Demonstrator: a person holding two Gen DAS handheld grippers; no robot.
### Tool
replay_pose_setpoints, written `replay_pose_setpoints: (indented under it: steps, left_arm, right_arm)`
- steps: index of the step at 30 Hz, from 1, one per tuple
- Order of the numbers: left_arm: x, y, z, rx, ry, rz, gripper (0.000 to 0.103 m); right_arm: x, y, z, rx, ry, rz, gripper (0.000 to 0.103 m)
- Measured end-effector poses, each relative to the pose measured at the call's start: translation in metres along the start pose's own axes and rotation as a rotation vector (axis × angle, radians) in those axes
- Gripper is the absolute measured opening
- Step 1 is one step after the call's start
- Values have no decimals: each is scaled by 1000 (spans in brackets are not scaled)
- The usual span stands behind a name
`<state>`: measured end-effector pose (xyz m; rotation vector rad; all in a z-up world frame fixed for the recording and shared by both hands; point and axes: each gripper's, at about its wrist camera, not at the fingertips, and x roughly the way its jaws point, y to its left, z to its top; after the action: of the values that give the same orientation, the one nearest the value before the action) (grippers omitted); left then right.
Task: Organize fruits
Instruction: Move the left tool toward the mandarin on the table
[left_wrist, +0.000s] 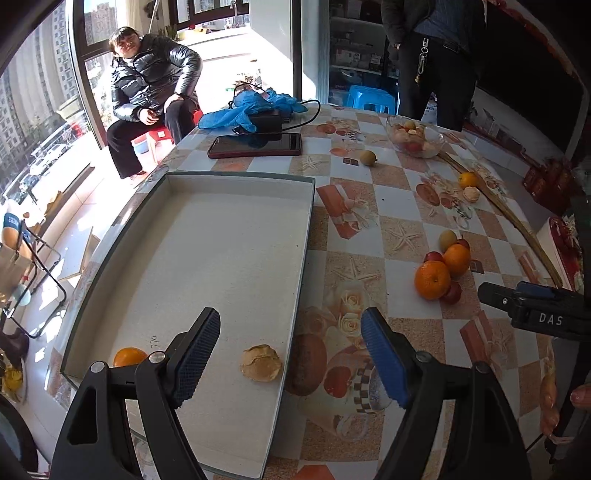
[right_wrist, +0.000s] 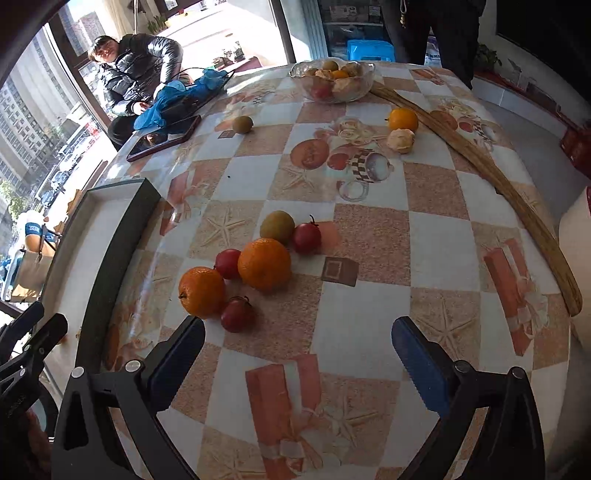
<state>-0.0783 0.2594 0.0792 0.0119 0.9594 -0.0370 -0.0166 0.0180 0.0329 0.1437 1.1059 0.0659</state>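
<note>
Left gripper (left_wrist: 291, 354) spread above the tray (left_wrist: 236, 177), peeled fruit (left_wrist: 261, 363) between its fingers. Right gripper (right_wrist: 297, 354) spread, empty, orange (right_wrist: 201, 292) touching, perhaps, its left fingertip. Glass bowl's (right_wrist: 364, 86) contents clearer from right.

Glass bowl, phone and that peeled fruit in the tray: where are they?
Glass bowl (right_wrist: 364, 79), right wrist view, on its right wall.
Phone (left_wrist: 255, 144), left wrist view, middle of its screen.
Peeled fruit (left_wrist: 261, 363), left wrist view, its middle.

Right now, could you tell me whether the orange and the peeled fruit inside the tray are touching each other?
Apart. The left wrist view shows the orange near the tray's near-left corner and the peeled fruit further right, with bare tray floor and a gripper finger between them.
</note>
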Motion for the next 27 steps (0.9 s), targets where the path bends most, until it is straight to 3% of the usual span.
replay_pose_setpoints:
  steps: [6, 8, 13, 19, 24, 27]
  left_arm:
    - [23, -57, -2, 119, 47, -45, 82]
    - [33, -72, -2, 144, 61, -58, 82]
    - [51, -97, 8, 170, 70, -83, 82]
    - [74, -114, 32, 154, 76, -113, 82]
    - [85, -110, 34, 104, 90, -124, 81]
    - [84, -99, 31, 74, 86, -132, 70]
  right_arm:
    - [8, -45, -28, 8, 29, -117, 102]
    - [5, -47, -40, -38, -7, -181, 102]
    - [-6, -48, -65, -58, -156, -174, 102]
    - [-6, -48, -64, -53, -158, -173, 103]
    - [-6, -48, -65, -53, -159, -173, 103]
    - [-6, -48, -65, -53, -158, -173, 103]
